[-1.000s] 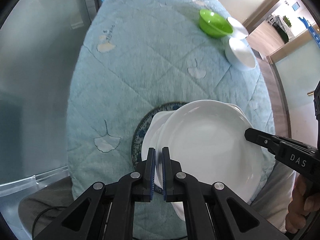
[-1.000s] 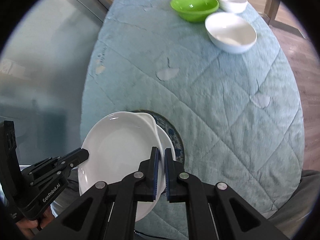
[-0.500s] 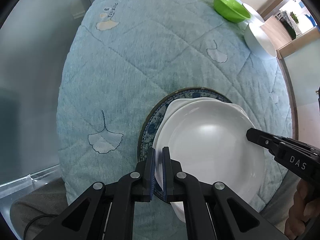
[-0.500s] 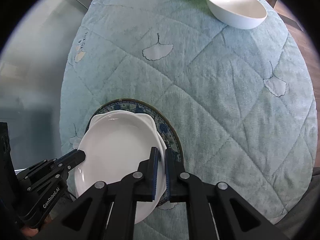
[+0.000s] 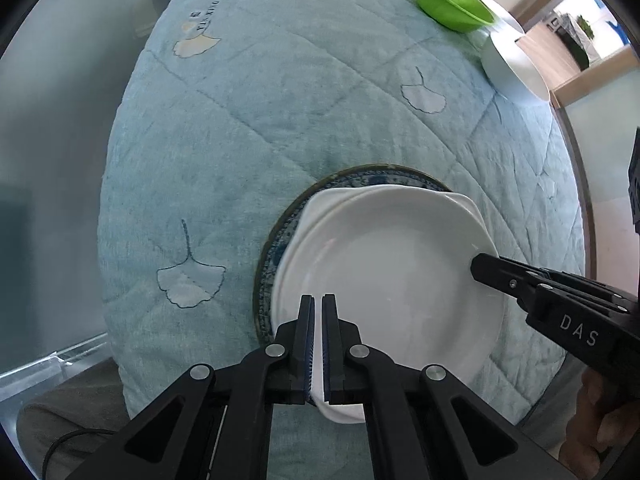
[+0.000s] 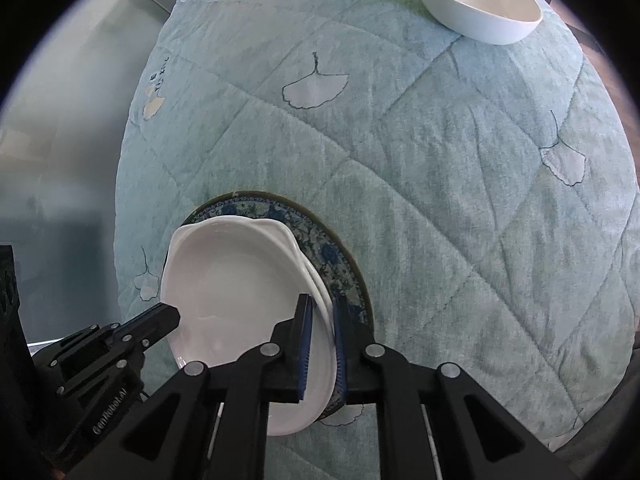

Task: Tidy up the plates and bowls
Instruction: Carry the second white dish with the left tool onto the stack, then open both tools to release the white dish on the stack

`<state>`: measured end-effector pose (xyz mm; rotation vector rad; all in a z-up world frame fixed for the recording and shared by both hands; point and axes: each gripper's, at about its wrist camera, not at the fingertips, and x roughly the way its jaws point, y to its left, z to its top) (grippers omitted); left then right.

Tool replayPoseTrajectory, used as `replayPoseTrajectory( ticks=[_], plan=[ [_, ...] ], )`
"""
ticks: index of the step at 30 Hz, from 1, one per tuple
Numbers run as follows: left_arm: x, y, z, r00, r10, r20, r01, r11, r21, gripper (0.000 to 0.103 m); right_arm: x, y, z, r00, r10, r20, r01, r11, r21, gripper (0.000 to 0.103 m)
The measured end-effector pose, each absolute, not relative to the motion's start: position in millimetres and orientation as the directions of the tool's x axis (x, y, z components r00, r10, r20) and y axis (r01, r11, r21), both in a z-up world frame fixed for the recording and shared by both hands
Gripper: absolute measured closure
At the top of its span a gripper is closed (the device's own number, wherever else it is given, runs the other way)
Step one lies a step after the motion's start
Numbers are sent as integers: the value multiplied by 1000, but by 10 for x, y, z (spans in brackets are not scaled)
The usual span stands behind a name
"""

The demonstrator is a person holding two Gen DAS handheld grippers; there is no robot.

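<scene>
Both grippers bracket one white plate, low centre of each wrist view. It now sits on a stack: another white plate just under it and a blue-patterned plate at the bottom, on the quilted teal cloth.

Change over the last second: the plate was carried high above the cloth, tilted, with the patterned plate only partly under it. It has come down and now lies nested on the stack, rims nearly matched.

Left gripper: clenched on the near rim, pads pressing the edge.

Right gripper: jaws have just been opening. A gap shows between the blue pads and the rim; the white rims are between them but apparently no longer squeezed. Released, as far as I can judge.

Reading: the placing step looks all but finished; the stack carries the plate. The left side has yet to let go. Pulling either gripper away sideways could drag the top plate off centre.

Green bowl and white bowl stand at the upper right, well apart from the plates, not yet gathered.
</scene>
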<state>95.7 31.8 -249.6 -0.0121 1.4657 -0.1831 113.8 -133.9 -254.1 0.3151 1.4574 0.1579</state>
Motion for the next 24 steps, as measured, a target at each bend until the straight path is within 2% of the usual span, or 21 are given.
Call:
replayPoseTrajectory(
  ticks=[8, 10, 11, 12, 13, 14, 15, 16, 17, 19, 20, 22, 24],
  plan=[
    [940, 428, -2295, 137, -136, -981, 107, 987, -122, 103, 1153, -1342, -2584, 81, 309, -948, 93, 944, 316, 90],
    [911, 482, -2136, 185, -131, -974, 107, 988, -112, 103, 1137, -1352, -2480, 102, 309, -946, 69, 946, 316, 80],
    [888, 510, -2043, 214, -121, -969, 104, 989, -100, 102, 1122, -1355, -2387, 124, 297, -947, 44, 951, 305, 65],
    [865, 533, -1951, 240, -110, -964, 100, 991, -88, 100, 1099, -1379, -2275, 156, 288, -945, 24, 955, 295, 44],
    [834, 555, -1815, 278, -94, -956, 97, 993, -69, 93, 1071, -1416, -2187, 186, 287, -940, 13, 956, 294, 33],
    [813, 575, -1707, 304, -76, -950, 94, 994, -49, 73, 1040, -1472, -2056, 229, 283, -931, 1, 957, 291, 19],
    [793, 593, -1609, 327, -59, -943, 89, 996, -31, 58, 1016, -1513, -1975, 256, 276, -926, -5, 959, 284, 18],
    [747, 590, -1427, 391, -31, -920, 75, 997, -2, 29, 994, -1571, -1863, 290, 260, -921, -13, 963, 268, 18],
    [696, 588, -1275, 452, -20, -892, 67, 998, 12, 14, 966, -1639, -1746, 323, 251, -913, -21, 966, 258, 17],
    [591, 551, -991, 562, -4, -827, 56, 998, 33, 4, 927, -1761, -1589, 360, 243, -901, -14, 967, 255, 17],
    [541, 498, -862, 602, 4, -798, 60, 997, 50, 2, 899, -1830, -1503, 380, 239, -893, -9, 967, 255, 17],
    [512, 379, -742, 606, 2, -795, 84, 994, 66, 2, 830, -1968, -1364, 418, 248, -874, 7, 961, 276, 16],
    [494, 289, -672, 586, -42, -809, 118, 992, 34, 15, 773, -2099, -1293, 435, 270, -859, 17, 952, 307, 17]
  ],
)
